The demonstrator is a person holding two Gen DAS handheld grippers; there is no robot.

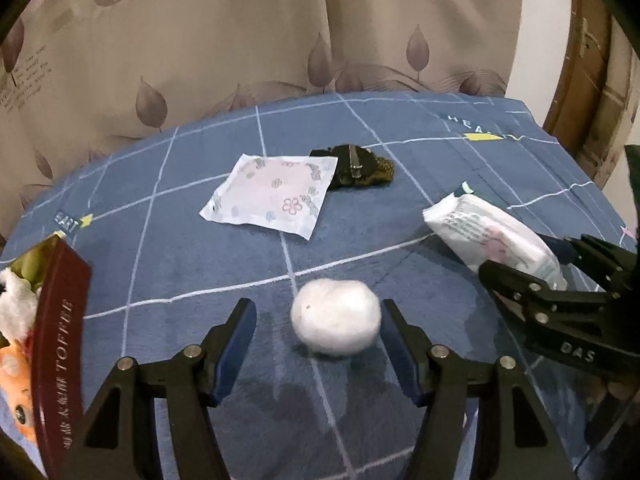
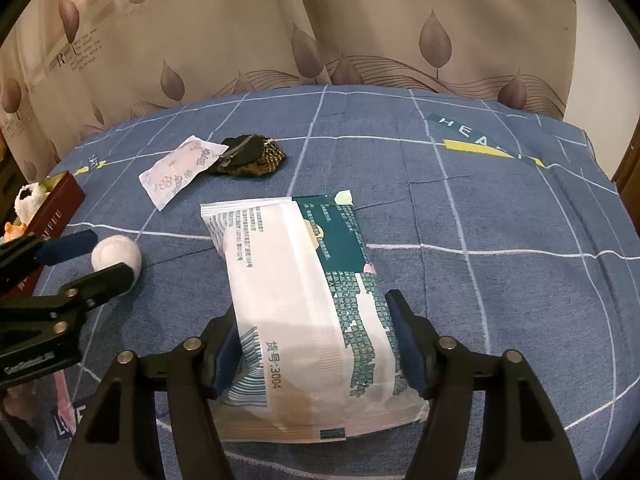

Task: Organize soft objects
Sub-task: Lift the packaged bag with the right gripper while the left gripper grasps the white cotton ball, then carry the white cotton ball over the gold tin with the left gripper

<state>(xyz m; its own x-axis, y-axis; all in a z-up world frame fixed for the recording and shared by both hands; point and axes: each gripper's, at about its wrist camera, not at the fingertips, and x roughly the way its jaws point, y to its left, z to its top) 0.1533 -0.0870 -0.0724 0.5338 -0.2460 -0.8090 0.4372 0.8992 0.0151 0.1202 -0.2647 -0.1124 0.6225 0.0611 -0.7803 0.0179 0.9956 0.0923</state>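
Observation:
A white fluffy ball (image 1: 335, 317) lies on the blue checked cloth between the fingers of my open left gripper (image 1: 320, 324); the fingers do not press it. It also shows in the right wrist view (image 2: 116, 257). My right gripper (image 2: 316, 336) has both fingers against the sides of a white and green tissue pack (image 2: 308, 300), which lies on the cloth; the pack also shows in the left wrist view (image 1: 492, 236). A flat floral sachet (image 1: 270, 194) and a dark patterned pouch (image 1: 360, 168) lie farther back.
A dark red toffee tin (image 1: 60, 340) stands at the left edge, holding a white plush and an orange toy (image 1: 16, 380). A leaf-patterned curtain (image 1: 240, 40) hangs behind the table. A wooden door frame (image 1: 580, 80) is at the far right.

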